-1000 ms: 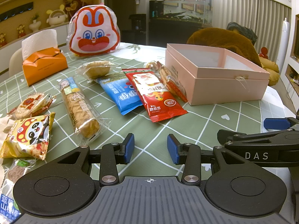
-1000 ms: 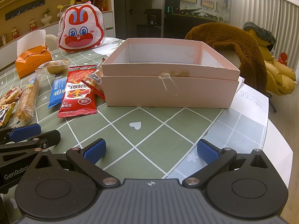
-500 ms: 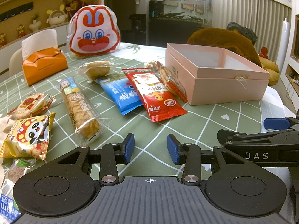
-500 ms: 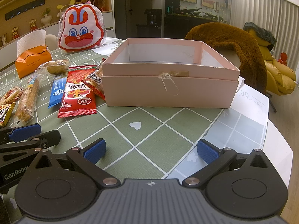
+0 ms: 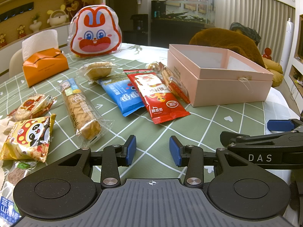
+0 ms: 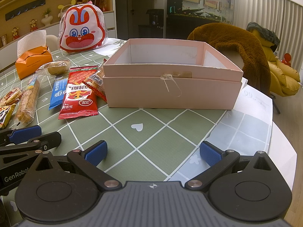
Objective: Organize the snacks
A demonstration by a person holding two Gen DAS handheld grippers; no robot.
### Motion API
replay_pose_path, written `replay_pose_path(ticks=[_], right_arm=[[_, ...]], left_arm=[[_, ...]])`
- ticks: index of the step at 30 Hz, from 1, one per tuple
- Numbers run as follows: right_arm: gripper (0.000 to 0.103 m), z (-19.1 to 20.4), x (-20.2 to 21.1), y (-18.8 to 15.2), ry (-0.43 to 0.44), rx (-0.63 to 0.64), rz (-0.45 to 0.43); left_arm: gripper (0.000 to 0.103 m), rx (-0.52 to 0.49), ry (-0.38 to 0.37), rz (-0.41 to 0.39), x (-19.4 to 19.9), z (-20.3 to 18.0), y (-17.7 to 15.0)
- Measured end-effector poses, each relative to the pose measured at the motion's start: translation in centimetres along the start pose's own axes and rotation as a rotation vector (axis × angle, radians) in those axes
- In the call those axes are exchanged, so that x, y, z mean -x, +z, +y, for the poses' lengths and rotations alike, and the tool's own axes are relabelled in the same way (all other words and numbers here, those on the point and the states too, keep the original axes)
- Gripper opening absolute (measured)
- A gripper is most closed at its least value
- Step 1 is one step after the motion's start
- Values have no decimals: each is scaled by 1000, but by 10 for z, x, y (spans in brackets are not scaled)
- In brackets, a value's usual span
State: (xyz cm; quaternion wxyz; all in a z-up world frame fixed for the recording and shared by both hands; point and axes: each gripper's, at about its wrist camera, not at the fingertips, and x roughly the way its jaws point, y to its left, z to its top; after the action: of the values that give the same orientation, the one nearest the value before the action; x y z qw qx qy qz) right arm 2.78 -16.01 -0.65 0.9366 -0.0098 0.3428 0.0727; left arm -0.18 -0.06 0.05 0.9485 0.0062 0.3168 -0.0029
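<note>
Several snack packs lie on the green checked tablecloth: a red pack, a blue pack, a long biscuit pack, a yellow panda pack, a clear bun pack and a cracker pack leaning on an open pink box. The box looks empty. My left gripper is open and empty, low over the cloth, nearer than the snacks. My right gripper is wide open and empty in front of the box.
An orange tissue box and a rabbit-face bag stand at the back left. More small packs lie at the left edge. A brown fleece-covered chair stands behind the box. The table's edge curves on the right.
</note>
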Motion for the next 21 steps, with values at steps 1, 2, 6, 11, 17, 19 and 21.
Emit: replay_pose_path(ticks=[1,2,6,11,17,19,21], right_arm=[[103,0,0,0,2,-1,0],[103,0,0,-1,8,6,6],[103,1,-2,16,67,69,157],[103,-3,-8,25,119,131,266],[103,1,-13,32,139,162,313],[103,2,-16,36,140,169,330],[103,5,-19,41,146,172,341]], left_arm=[[45,0,0,0,0,0,0],[45,2,-1,0,0,0,0],[42,23,8,14,4,1,0],[30,104,-15,151,15,15,20],[30,260,169,204,49,68,37],[30,254,263,234,53,86,35],[30,237,326,257,56,101,31]])
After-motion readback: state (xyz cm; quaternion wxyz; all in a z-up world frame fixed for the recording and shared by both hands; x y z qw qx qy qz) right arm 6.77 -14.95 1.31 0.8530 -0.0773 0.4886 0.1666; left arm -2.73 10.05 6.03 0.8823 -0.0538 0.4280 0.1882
